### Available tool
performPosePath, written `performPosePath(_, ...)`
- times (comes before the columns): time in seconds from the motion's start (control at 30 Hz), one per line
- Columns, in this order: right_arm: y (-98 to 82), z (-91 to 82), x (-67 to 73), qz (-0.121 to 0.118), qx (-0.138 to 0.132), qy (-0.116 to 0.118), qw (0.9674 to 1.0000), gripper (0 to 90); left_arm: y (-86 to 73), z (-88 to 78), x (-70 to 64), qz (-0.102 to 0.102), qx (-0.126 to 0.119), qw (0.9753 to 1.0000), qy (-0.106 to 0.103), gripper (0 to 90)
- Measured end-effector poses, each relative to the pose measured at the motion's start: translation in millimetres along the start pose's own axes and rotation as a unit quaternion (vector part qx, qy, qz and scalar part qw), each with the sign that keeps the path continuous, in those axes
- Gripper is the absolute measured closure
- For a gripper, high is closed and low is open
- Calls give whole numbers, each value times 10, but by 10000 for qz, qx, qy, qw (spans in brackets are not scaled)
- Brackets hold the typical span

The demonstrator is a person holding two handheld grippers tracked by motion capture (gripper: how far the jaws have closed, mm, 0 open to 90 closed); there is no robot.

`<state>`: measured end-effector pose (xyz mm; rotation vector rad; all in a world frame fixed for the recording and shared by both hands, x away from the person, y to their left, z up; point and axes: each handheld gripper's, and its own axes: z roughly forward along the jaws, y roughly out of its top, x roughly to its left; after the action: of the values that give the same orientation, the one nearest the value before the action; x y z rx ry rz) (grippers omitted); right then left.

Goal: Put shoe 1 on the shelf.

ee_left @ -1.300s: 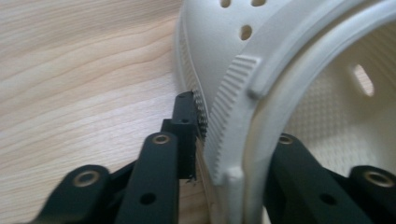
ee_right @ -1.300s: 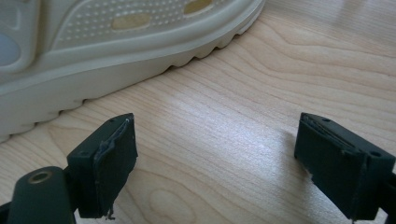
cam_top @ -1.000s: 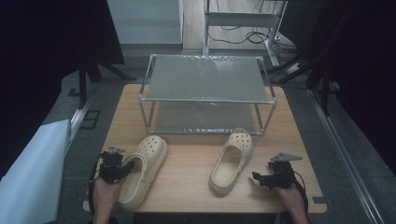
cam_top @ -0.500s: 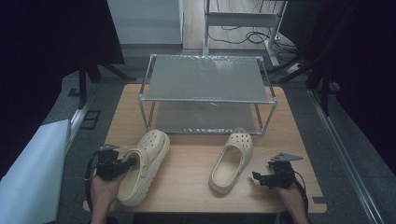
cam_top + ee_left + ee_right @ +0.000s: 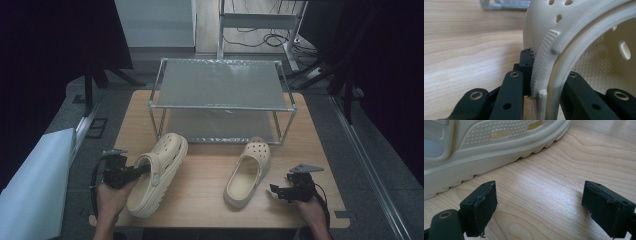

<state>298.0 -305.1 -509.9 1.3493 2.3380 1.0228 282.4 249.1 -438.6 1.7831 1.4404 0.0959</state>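
**Inspector:** Your left gripper (image 5: 142, 170) is clamped on the side rim of the cream foam clog with vent holes (image 5: 156, 172), on the left half of the light wooden table (image 5: 200, 200). In the left gripper view the rim (image 5: 541, 75) sits pinched between the two black jaws, one outside, one inside the shoe.

**Operator:** And the other side?

**Inspector:** Your right gripper (image 5: 274, 190) rests low with its jaws spread wide and nothing between them. It sits just beside the heel of the second cream clog (image 5: 248, 172), apart from it. Behind both shoes stands the two-tier metal-framed rack (image 5: 220, 82).
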Motion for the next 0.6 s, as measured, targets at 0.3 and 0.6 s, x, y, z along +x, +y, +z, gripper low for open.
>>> performPosePath(0.3, -1, 1, -1, 6, -7, 9, 10000, 124, 166, -30, -125, 62, -45, 9996, -284, 778)
performPosePath(0.6, -1, -1, -4, 24, -8, 16, 10000, 124, 339, -53, -240, 84, -82, 9989, -465, 778)
